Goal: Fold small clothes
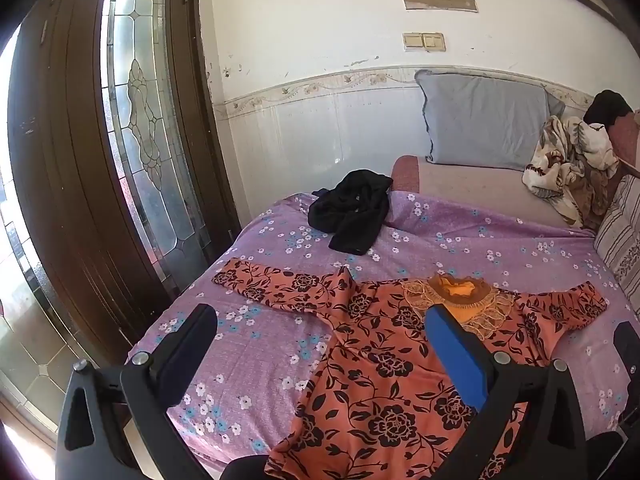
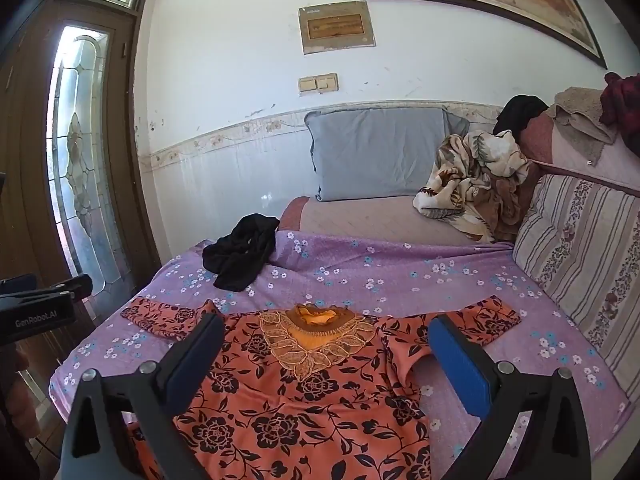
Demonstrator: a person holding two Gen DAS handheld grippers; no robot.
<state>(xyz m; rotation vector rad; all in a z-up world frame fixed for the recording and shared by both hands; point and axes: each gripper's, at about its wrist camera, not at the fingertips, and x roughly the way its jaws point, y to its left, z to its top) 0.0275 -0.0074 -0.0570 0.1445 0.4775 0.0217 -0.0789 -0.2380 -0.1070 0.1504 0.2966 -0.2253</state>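
Note:
An orange dress with black flowers lies flat on the purple flowered bedsheet, sleeves spread to both sides and the embroidered collar toward the wall. A crumpled black garment lies beyond it near the bed's far left corner. My left gripper hovers open above the dress's left half, nothing between its fingers. My right gripper hangs open over the dress's chest and collar, apart from the cloth. In the right wrist view the left gripper's body shows at the left edge.
A grey pillow leans on the wall behind the bed. A patterned blanket heap and a striped cushion sit at the right. A wooden door with a glass pane stands at the left, beside the bed's edge.

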